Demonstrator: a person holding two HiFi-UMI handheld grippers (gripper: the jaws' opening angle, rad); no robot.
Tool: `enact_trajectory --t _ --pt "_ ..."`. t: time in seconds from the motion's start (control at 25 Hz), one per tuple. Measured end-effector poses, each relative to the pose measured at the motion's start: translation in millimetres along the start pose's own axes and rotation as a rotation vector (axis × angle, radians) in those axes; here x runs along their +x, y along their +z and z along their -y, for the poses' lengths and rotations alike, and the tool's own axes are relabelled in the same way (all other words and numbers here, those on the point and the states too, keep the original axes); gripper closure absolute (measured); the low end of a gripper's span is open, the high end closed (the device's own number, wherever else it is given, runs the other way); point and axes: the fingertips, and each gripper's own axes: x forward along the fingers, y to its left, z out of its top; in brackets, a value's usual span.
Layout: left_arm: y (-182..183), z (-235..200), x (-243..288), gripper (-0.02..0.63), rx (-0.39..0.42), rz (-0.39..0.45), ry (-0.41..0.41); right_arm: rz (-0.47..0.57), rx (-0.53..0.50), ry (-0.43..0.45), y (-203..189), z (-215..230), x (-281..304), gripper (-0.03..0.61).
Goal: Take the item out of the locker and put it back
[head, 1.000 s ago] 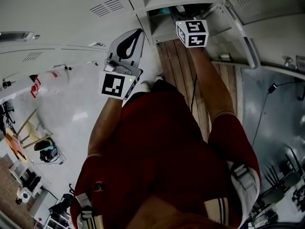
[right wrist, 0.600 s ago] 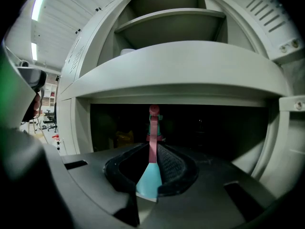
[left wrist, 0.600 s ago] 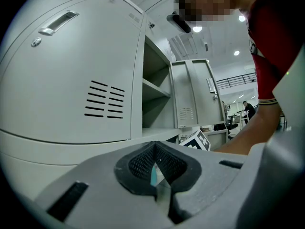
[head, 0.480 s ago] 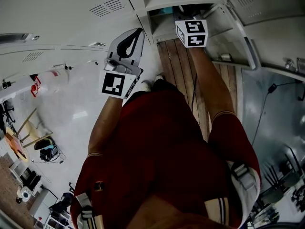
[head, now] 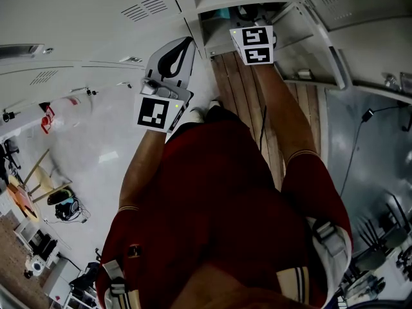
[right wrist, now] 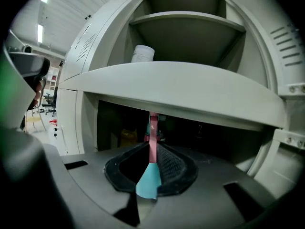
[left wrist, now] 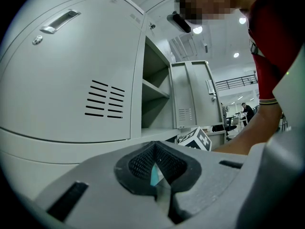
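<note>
Since the earlier frame the right gripper has nudged slightly leftward at the mouth of the locker. Its jaws have just been closing and now clamp a slim pink item, which stands inside the dark lower compartment. The left gripper hangs beside a closed door, jaws together, empty.

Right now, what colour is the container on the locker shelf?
The container is white, clearest in the right gripper view.
</note>
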Motion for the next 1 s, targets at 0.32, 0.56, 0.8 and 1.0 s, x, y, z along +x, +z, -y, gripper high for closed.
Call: enact_trajectory --t 0.32,0.56,0.8,1.0 --pt "5.2 3.9 -2.7 0.609 -0.002 0.02 -0.022 -0.031 -0.056 -0.016 4.5 -8.0 -8.4 0.54" --pt "4.2 6.6 -8.1 0.607 -0.002 0.02 -0.04 -0.052 -0.067 -0.037 4.4 -11.3 -16.5 0.54" --pt "6.4 9.3 -13.1 0.609 -0.014 0.032 -0.056 -0.098 -0.076 -0.067 4.4 -10.3 -24.5 0.541" --pt "7.0 11.9 -15.5 0.609 -0.017 0.036 -0.071 -0.16 -0.08 -0.077 2.5 -10.6 -28.0 0.541"
